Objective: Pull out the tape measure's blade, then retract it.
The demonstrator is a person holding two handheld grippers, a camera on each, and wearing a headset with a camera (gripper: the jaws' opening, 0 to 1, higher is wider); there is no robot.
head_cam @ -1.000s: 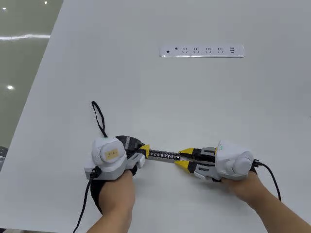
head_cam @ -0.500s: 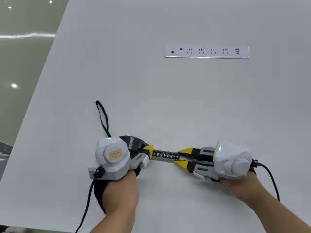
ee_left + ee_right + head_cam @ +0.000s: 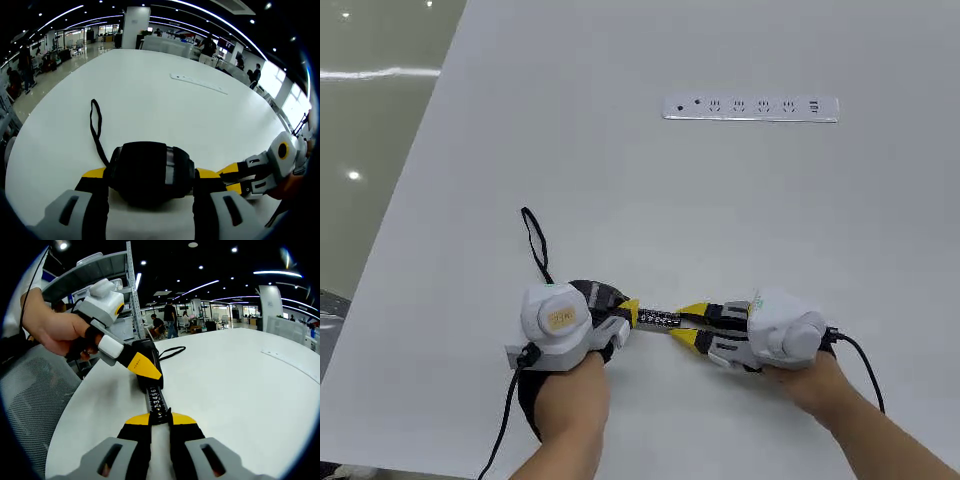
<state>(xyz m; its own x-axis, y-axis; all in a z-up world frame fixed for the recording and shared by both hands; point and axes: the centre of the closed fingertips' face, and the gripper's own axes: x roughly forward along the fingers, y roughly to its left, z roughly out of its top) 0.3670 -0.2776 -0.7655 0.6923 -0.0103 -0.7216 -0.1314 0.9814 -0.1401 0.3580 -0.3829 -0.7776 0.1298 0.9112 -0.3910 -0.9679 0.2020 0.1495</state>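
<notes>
Big white tabletop, long white power strip well off at far side. L gripper: yellow-tipped jaws clamped either side of the black rounded tape measure case, which sits on the table nr front edge. R gripper: jaws pinched together on the end of the narrow numbered blade, w/ only a short run out btwn the two. Thin black wrist strap trails behind the case. Prob. best: keep R hand in line w/ case mouth, blade flat, L grip firm so the case can't twist.
</notes>
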